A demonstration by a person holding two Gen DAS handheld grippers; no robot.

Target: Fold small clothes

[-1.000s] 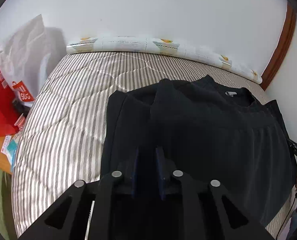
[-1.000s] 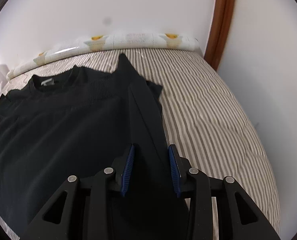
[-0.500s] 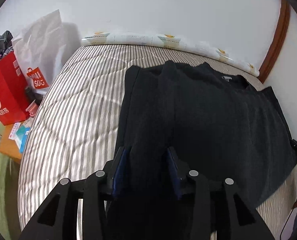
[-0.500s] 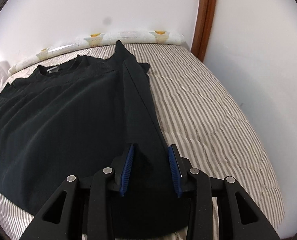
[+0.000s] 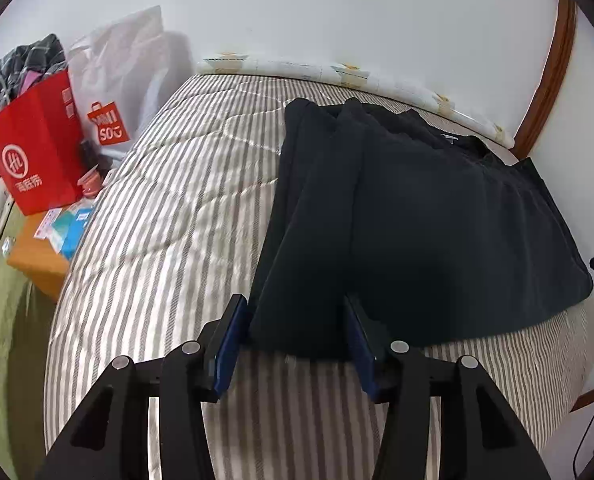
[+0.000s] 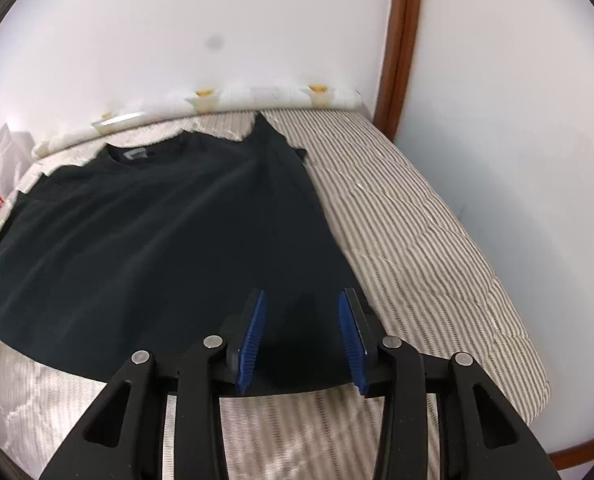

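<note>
We work on a black shirt (image 5: 437, 216) laid flat on the striped bed cover (image 5: 169, 216), collar toward the far wall and hem toward us. Both side strips of the shirt lie turned in over the body, so we judge the lengthwise side folds to be done and the release step to be in hand.

The left gripper (image 5: 297, 344) stands at the near left corner of the hem. Its jaws have just been opening; the folded strip lies between the blue pads (image 5: 229, 344), but the pads stand spread and do not press on the cloth.

The right gripper (image 6: 301, 340) stands at the near right corner of the shirt (image 6: 157, 240). Its jaws have also just been opening, by less. The hem lies between its pads, which stand apart with no pinch on the cloth.

The next move, in our judgement, is the crosswise fold. It calls for both grippers to take the hem corners again, lift them evenly and carry them toward the collar (image 6: 137, 156). We keep both corners level so that the turned-in strips do not slip out.
</note>
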